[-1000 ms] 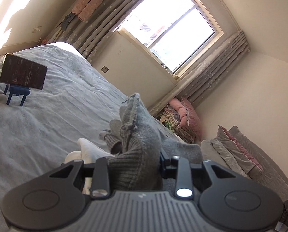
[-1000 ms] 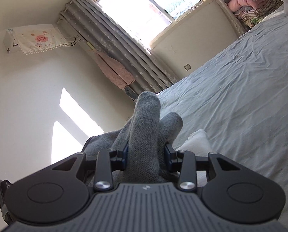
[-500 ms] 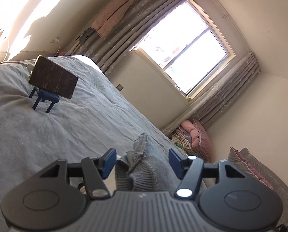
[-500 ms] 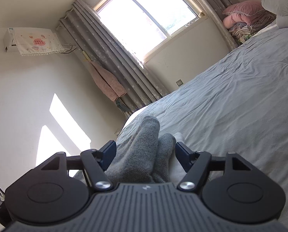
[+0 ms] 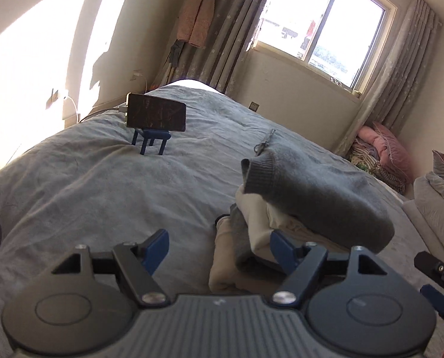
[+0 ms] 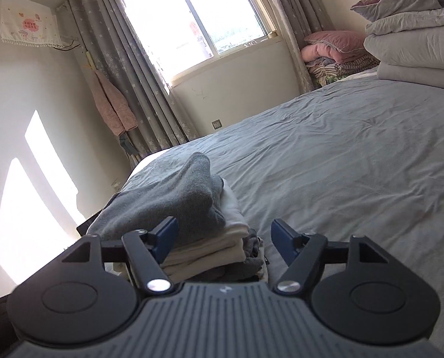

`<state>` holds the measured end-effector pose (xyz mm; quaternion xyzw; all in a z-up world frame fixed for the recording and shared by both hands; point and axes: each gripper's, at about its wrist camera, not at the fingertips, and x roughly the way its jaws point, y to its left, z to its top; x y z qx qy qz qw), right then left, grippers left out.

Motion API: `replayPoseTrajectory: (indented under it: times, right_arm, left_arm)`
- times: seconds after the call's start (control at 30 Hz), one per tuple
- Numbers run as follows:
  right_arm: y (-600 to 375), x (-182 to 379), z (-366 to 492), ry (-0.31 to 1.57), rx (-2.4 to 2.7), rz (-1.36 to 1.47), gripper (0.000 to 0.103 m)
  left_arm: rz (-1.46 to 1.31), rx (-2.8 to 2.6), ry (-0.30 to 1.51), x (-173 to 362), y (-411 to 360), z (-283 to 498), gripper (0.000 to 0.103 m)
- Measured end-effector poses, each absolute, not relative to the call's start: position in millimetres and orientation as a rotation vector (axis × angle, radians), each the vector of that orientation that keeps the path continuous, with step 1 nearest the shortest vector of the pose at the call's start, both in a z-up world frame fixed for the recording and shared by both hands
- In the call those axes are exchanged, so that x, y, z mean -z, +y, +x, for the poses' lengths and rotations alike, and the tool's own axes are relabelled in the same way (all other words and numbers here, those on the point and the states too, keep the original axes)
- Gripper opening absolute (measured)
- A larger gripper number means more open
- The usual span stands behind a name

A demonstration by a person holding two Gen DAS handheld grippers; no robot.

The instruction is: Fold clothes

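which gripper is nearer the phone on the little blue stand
Left. The left gripper faces the phone, which stands up the bed beyond its open fingers. The right gripper sits at the pile of folded clothes; the phone does not show in its view.

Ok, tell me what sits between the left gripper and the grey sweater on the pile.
Nothing visible does. The left gripper is open and empty just short of the pile; the grey sweater lies on top of the cream folded clothes, with open air between.

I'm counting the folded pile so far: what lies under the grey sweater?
Under the grey sweater lie folded cream garments, then darker grey fabric lower down. How many pieces is hidden by the stack and the gripper.
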<state>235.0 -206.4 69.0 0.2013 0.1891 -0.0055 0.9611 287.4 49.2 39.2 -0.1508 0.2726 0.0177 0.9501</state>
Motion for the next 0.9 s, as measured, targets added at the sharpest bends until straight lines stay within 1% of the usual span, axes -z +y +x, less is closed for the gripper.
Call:
replayPoseTrajectory:
  times: [0.07, 0.13, 0.2, 0.37, 0.5, 0.63, 0.9]
  right_arm:
    - [-199.5, -66.0, 217.4, 0.373, 0.045, 0.326, 0.103]
    - [-194.9, -57.8, 202.0, 0.358, 0.073, 0.247, 0.103]
    - [-195.5, -49.6, 196.2, 0.37, 0.083, 0.201, 0.103]
    - [-213.1, -48.4, 203.0, 0.407, 0.059, 0.305, 0.103]
    - [-202.1, -54.8, 206.9, 0.529, 0.171, 0.229, 0.103]
    - [-186.9, -57.8, 204.5, 0.555, 0.269, 0.128, 0.103]
    - [-172.4, -56.9, 205.8, 0.635, 0.196, 0.054, 0.103]
  left_arm:
    - [-0.238, -0.076, 0.55, -34.8, 42.3, 269.3, 0.102]
    - [-0.172, -0.118, 0.543, -28.0, 36.4, 251.7, 0.103]
    - [-0.111, -0.148, 0.575, -27.5, 30.6, 247.4, 0.103]
    - [-0.011, -0.125, 0.527, -53.8, 10.0, 223.2, 0.103]
    - [0.004, -0.043, 0.602, -57.3, 1.8, 221.1, 0.103]
    - [-0.034, 0.021, 0.721, -55.1, -1.5, 229.3, 0.103]
    - [0.039, 0.007, 0.77, -56.1, -13.5, 235.4, 0.103]
